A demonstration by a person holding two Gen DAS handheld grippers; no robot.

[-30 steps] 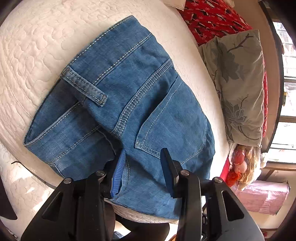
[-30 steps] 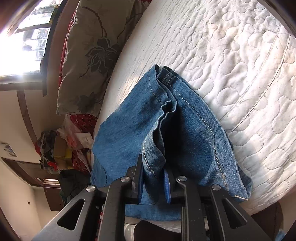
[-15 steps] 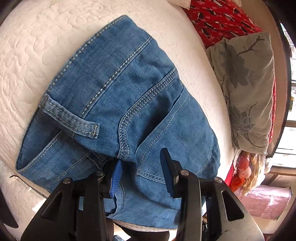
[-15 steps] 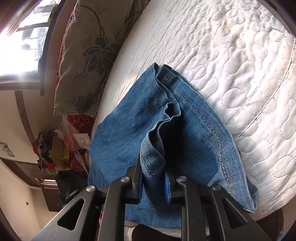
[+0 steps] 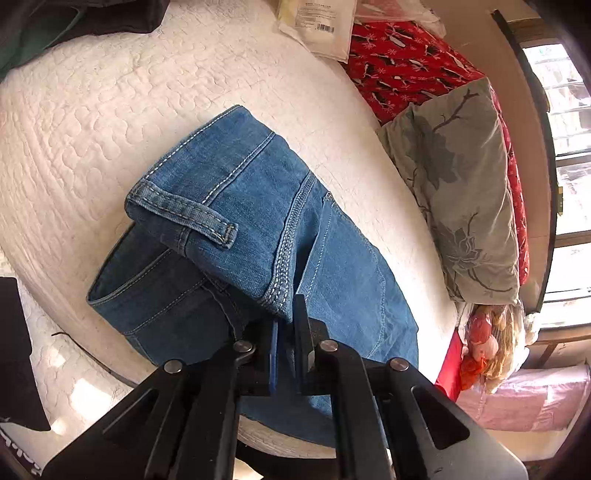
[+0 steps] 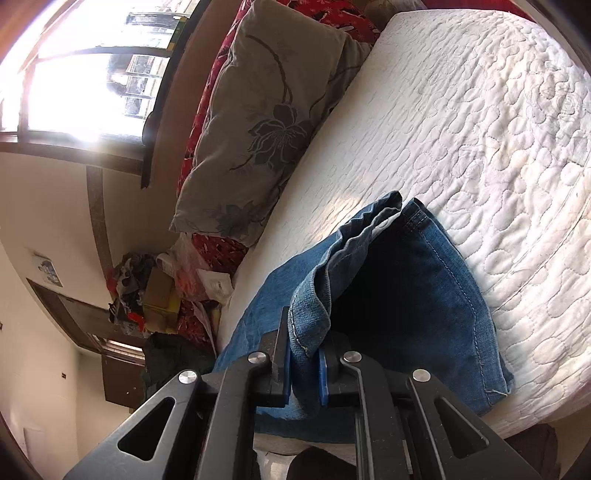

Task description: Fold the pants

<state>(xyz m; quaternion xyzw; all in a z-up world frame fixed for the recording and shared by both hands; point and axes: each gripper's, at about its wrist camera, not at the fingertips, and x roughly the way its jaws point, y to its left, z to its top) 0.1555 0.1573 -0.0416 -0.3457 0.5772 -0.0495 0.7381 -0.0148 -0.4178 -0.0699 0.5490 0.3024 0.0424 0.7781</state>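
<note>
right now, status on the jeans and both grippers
Left gripper shut on jeans at the seam. Right gripper shut on a bunched edge. Jeans part-lifted off the quilt. Nothing in the way.

The white quilted bed (image 5: 92,122) lay bare around the jeans (image 5: 236,236) on the left and far sides — wide room to pass. On the window side a grey floral pillow (image 5: 461,192) and red blanket (image 5: 399,59) closed it off; paper packets (image 5: 317,26) and dark clothing (image 5: 74,18) crowded the far edge.
</note>
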